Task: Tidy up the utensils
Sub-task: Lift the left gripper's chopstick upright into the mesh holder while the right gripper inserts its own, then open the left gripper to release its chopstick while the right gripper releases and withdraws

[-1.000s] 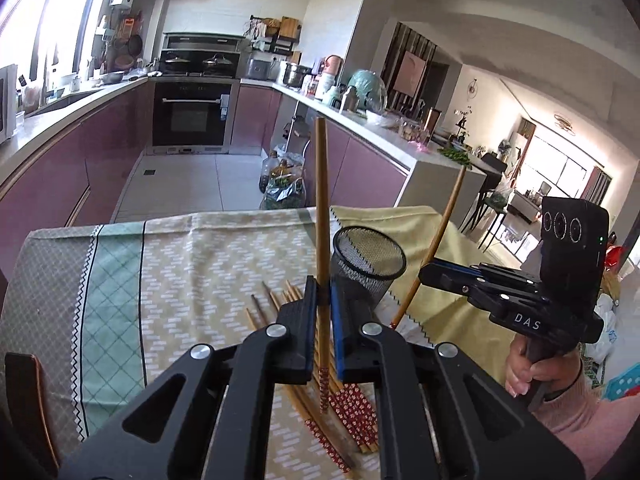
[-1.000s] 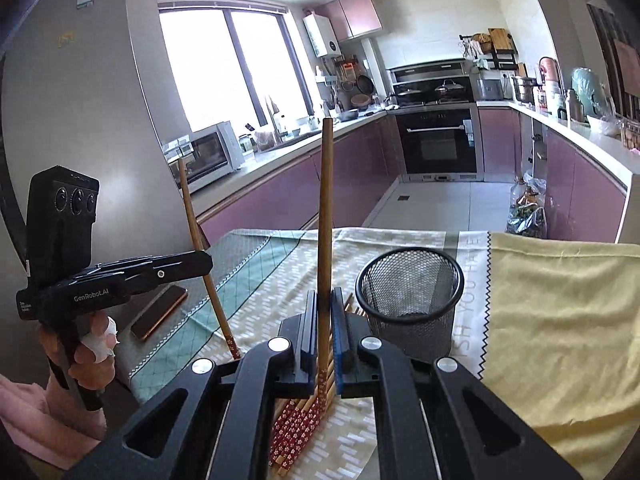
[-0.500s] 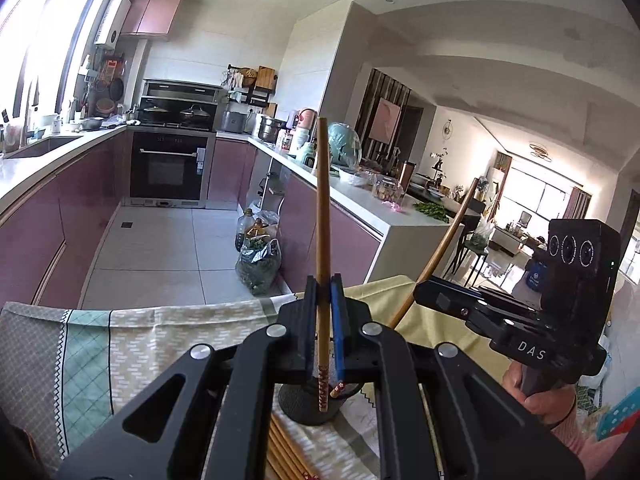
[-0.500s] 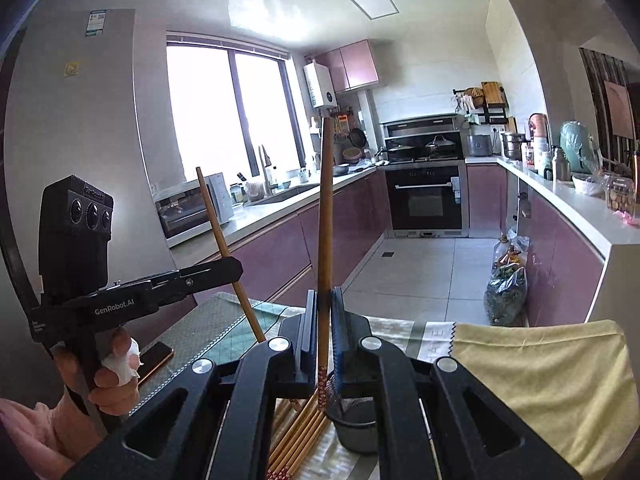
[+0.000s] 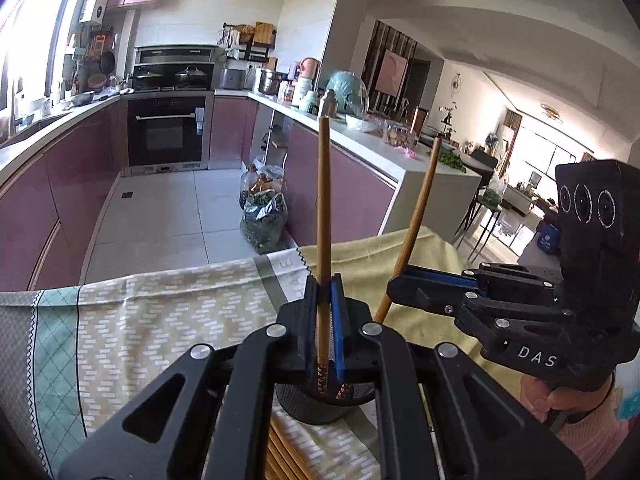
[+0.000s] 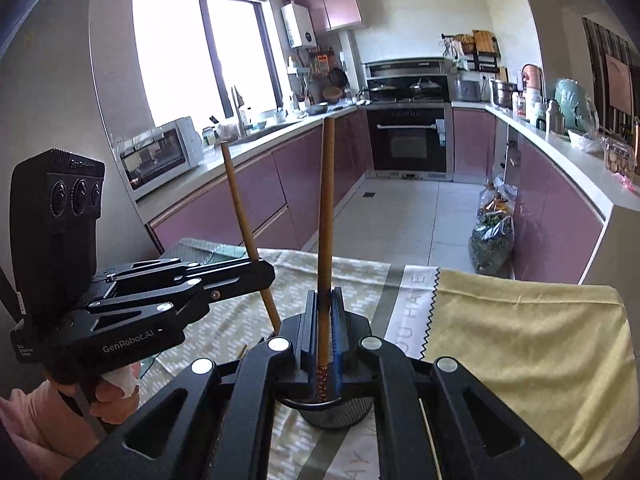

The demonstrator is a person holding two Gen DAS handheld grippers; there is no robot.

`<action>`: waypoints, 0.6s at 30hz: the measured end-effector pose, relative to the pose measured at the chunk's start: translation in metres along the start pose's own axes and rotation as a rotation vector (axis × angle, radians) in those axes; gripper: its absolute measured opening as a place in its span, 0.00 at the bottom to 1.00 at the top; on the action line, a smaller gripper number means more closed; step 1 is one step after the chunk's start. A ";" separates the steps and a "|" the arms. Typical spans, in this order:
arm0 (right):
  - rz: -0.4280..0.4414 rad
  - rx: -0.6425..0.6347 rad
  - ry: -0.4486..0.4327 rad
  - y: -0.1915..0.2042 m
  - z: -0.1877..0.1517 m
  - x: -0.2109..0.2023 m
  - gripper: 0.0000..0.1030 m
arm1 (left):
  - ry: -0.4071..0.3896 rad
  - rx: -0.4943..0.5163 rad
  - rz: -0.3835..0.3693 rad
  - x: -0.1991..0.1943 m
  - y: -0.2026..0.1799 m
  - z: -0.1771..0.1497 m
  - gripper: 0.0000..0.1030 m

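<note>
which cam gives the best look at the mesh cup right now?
Neither is good. The left wrist view is marginally better: the mesh cup shows its dark wall and base under the left gripper, with patterned chopstick tips above its rim. The right wrist view shows only a sliver of the cup below the right gripper.

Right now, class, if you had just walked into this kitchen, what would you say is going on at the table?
A person is sorting chopsticks into a black mesh cup on the cloth-covered table, a handheld gripper in each hand. The left gripper is shut on one chopstick, held upright with its patterned tip at the cup's mouth. The right gripper is shut on a second chopstick, also over the cup. More chopsticks lie on the cloth beside the cup. Neither held chopstick has been released.
</note>
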State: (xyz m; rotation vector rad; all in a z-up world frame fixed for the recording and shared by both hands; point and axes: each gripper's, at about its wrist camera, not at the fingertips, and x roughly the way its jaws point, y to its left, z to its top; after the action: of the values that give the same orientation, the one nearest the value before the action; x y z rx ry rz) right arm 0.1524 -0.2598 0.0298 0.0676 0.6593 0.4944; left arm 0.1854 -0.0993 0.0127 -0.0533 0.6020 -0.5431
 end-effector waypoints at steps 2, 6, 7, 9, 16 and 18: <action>0.006 0.009 0.039 -0.001 -0.001 0.010 0.05 | 0.027 0.002 0.008 0.014 0.005 -0.005 0.07; -0.001 0.026 0.069 -0.004 -0.005 0.023 0.06 | 0.049 0.004 0.014 0.026 0.010 -0.011 0.08; -0.003 0.032 0.070 -0.005 -0.004 0.024 0.06 | 0.055 0.004 0.016 0.029 0.011 -0.011 0.08; -0.006 0.040 0.070 -0.006 -0.002 0.028 0.06 | 0.059 0.008 0.026 0.030 0.011 -0.014 0.08; -0.012 0.065 0.049 -0.004 -0.004 0.029 0.18 | 0.048 -0.003 0.041 0.026 0.011 -0.016 0.18; -0.016 0.066 0.038 -0.003 -0.006 0.027 0.22 | 0.034 -0.006 0.052 0.020 0.012 -0.019 0.21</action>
State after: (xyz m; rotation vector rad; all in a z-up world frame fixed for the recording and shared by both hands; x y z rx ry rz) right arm 0.1682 -0.2508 0.0087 0.1150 0.7127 0.4593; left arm 0.1944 -0.0969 -0.0159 -0.0338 0.6365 -0.4928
